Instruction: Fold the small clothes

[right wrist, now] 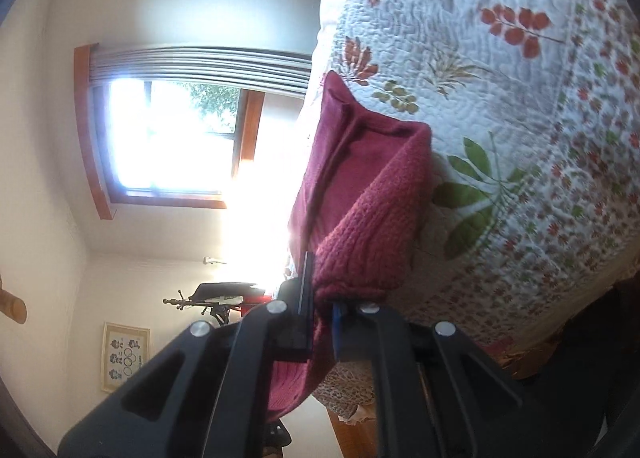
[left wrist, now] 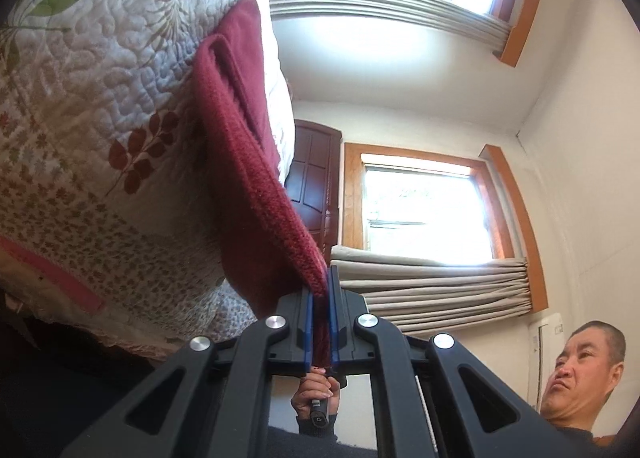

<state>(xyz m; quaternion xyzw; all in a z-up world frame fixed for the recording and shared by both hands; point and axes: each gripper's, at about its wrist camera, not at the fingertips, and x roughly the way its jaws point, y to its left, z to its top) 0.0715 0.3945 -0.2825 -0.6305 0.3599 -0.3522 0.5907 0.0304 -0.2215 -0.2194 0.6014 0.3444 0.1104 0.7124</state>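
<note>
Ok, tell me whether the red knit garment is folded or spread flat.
Partly folded: the red knit garment is doubled over on the quilt, with the left gripper and right gripper each clamping an edge.

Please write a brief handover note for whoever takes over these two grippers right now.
Left gripper: shut on an edge of the dark red knit garment.
Right gripper: shut on another edge of the same garment.
The garment is lifted at both gripped edges, its far part resting on the floral quilt.
Done: both edges are gripped and a fold seems under way.
Left: lay the held edges over, release, smooth flat.
</note>
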